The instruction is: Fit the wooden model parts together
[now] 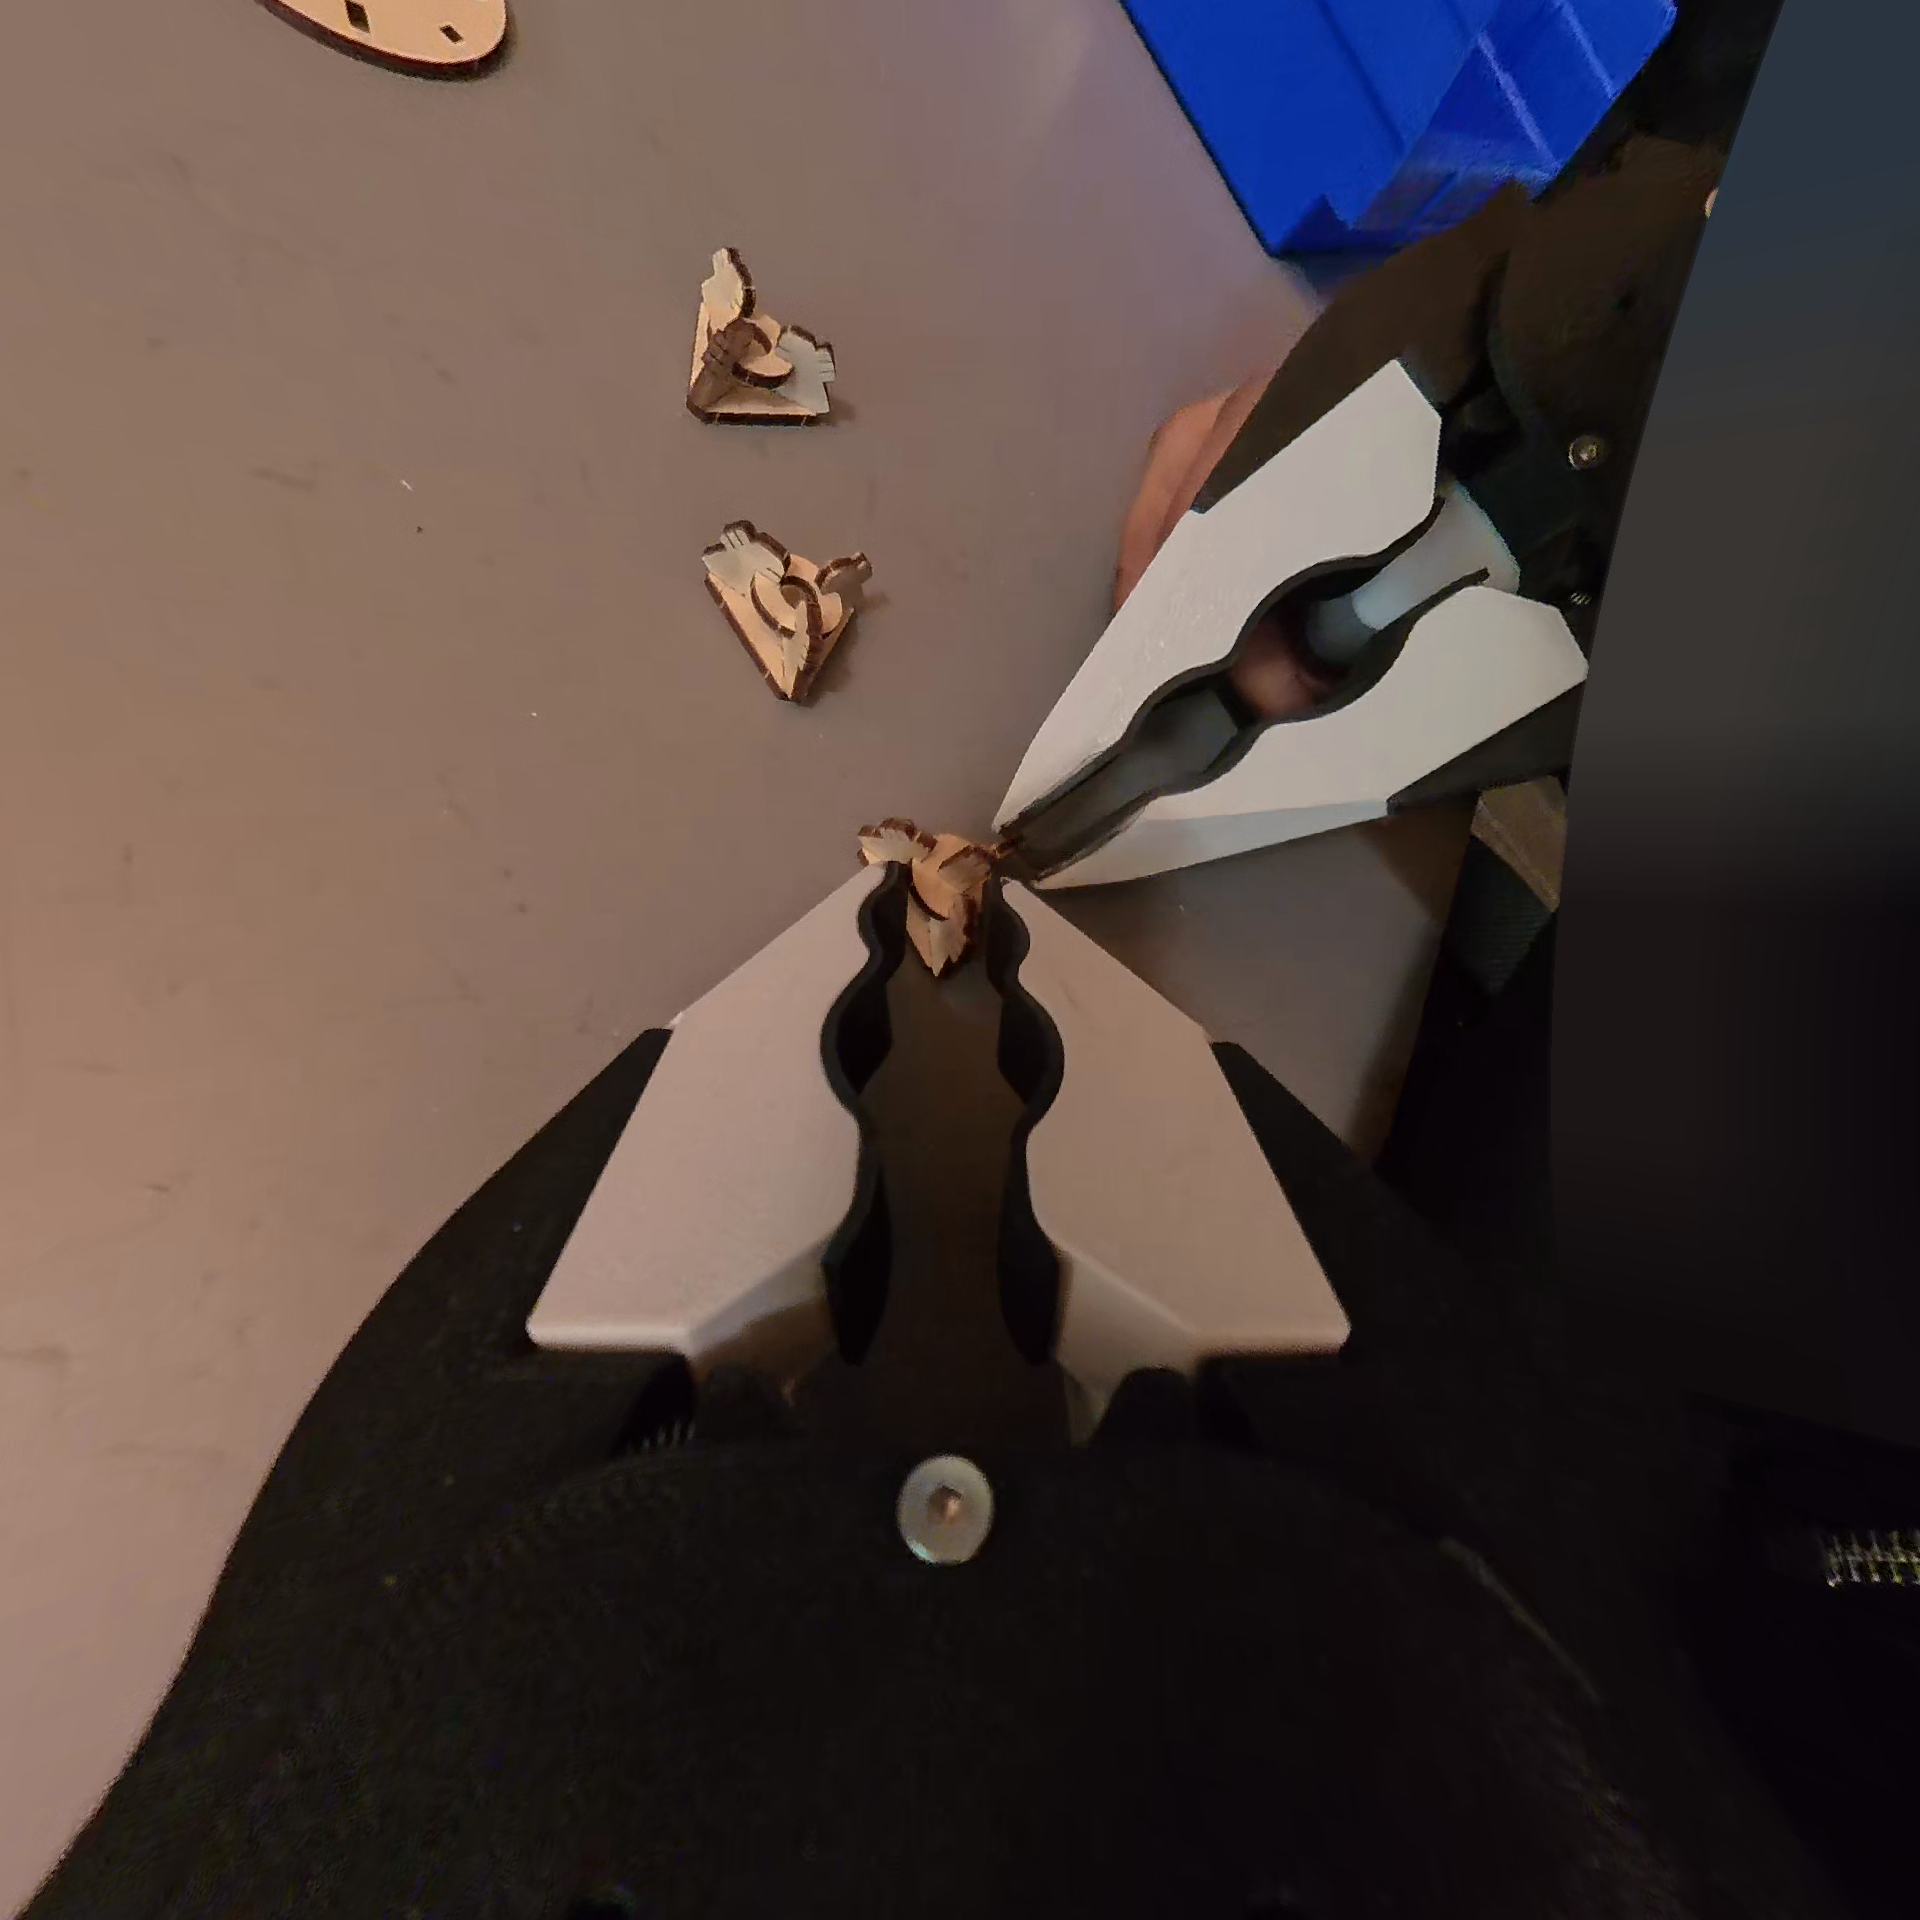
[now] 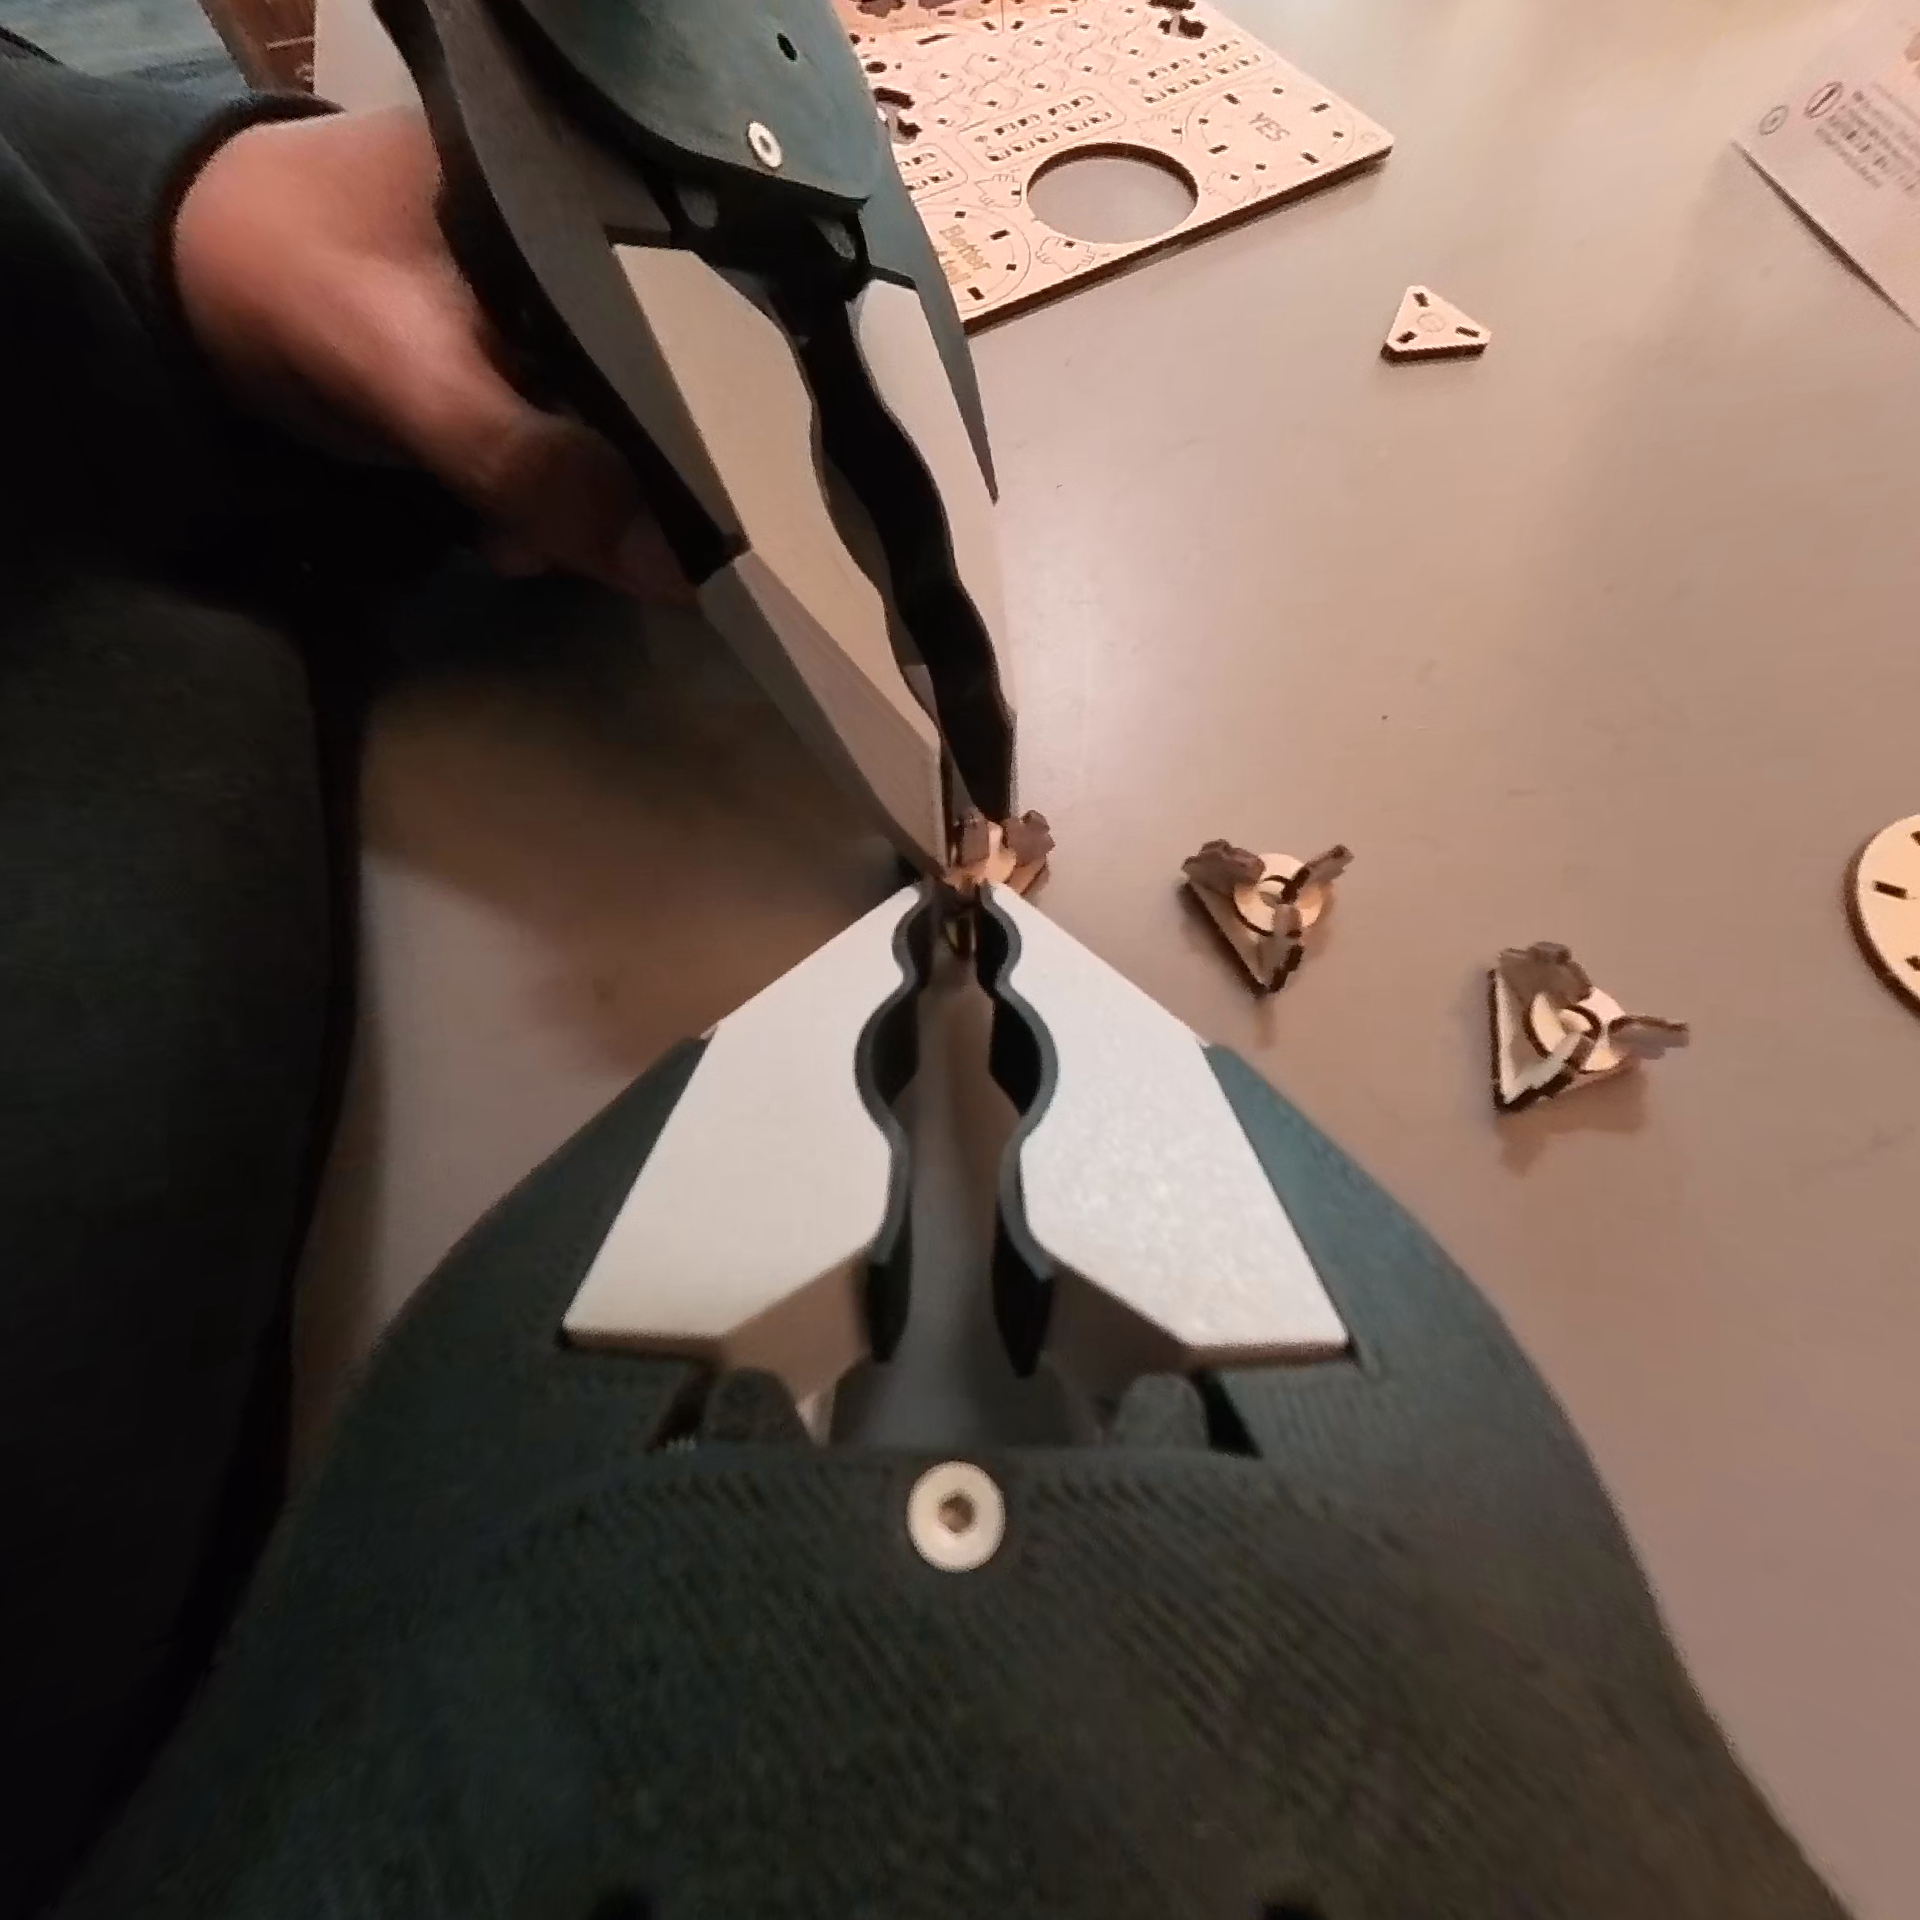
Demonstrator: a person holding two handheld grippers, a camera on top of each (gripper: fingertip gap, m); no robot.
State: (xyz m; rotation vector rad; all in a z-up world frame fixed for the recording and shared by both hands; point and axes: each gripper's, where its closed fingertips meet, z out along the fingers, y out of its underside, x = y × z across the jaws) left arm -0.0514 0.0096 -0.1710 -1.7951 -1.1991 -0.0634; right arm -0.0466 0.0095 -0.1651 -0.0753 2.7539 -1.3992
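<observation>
My left gripper is shut on a small wooden assembly with leaf-shaped pieces, held just above the grey table. The same assembly shows in the right wrist view at the tip of the left gripper, which comes down from the upper left. My right gripper meets the assembly from the other side. Its jaws stand slightly apart around a thin wooden tab, with a slim gap on each side. In the left wrist view the right gripper reaches in from the right, its tips at the assembly's edge.
Two finished triangular wooden assemblies lie on the table beyond, also in the right wrist view. A blue bin, a punched wooden sheet, a small triangle, a round disc and a paper sheet lie farther off. Only a small space, under 4 cm, lies between the two pairs of fingers. From either gripper's tips it is about 20 cm to the round disc.
</observation>
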